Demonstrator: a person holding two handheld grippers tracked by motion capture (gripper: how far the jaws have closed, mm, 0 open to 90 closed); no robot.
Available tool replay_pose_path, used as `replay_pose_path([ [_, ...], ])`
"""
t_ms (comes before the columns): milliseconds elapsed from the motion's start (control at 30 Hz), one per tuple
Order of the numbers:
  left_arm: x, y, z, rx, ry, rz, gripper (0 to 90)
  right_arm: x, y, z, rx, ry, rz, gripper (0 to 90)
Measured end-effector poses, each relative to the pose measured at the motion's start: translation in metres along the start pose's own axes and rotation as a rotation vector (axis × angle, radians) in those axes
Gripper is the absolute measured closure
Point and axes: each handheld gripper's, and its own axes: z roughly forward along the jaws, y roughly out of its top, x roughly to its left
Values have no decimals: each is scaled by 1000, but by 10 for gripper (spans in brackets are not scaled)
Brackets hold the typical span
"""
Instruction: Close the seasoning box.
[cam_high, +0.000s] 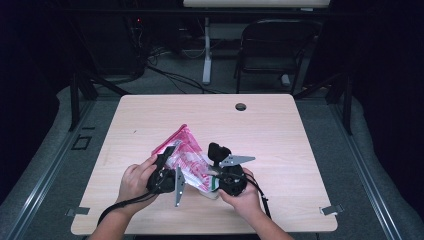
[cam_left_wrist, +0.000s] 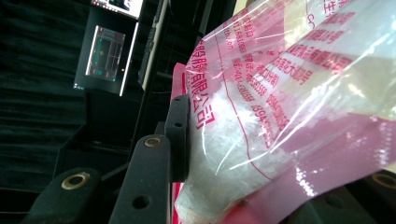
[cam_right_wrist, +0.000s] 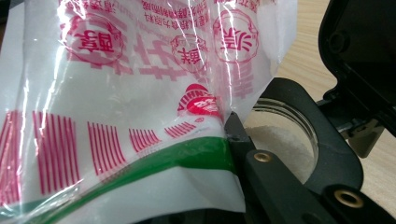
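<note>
**Two grippers, one crinkly bag near the front of the desk**

Closest to the front edge of the desk (cam_high: 280, 125) were the person's two hands, each wrapped around a gripper. The right gripper (cam_high: 216, 175) sat a bit right of the middle, and its jaws were clamped down on the lower end of the plastic bag (cam_high: 186, 155). In the right gripper view you could see the bag's green stripe and white bottom edge pinched right at the jaw, with a round clear jar (cam_right_wrist: 285, 140) holding something white and grainy just behind it, sitting inside a black ring.

The left gripper (cam_high: 167, 160) was just beside it on the left, also well toward the front edge. Its jaws stood partly closed around the bag's upper part; in the left gripper view one pad was pressed flat against the red-printed film, which bulged with white grains. The other pad was hidden by the bag, so honestly can't tell how firm that hold was.

The bag itself stretched between the two, its pink top corner poking up toward the desk's middle.

Further back, a cable hole (cam_high: 241, 106) sat near the far edge.
</note>
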Motion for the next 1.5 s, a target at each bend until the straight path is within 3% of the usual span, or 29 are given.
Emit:
replay_pose_path([
  [433, 1, -7, 4, 4, -41, -60, 704, 1, 2, -2, -6, -1, -6, 894],
  [733, 1, -10, 6, 10, -58, -80, 706, 1, 3, -3, -12, -2, -3, 893],
  [800, 0, -11, 7, 2, -64, -101, 706, 1, 3, -3, -12, 1, -5, 893],
  [1167, 0, -14, 9, 13, -82, -106, 709, 1, 4, -5, -18, 0, -5, 891],
  [1500, -2, -19, 14, 11, -117, -159, 710, 1, 4, -5, -22, 0, -5, 889],
])
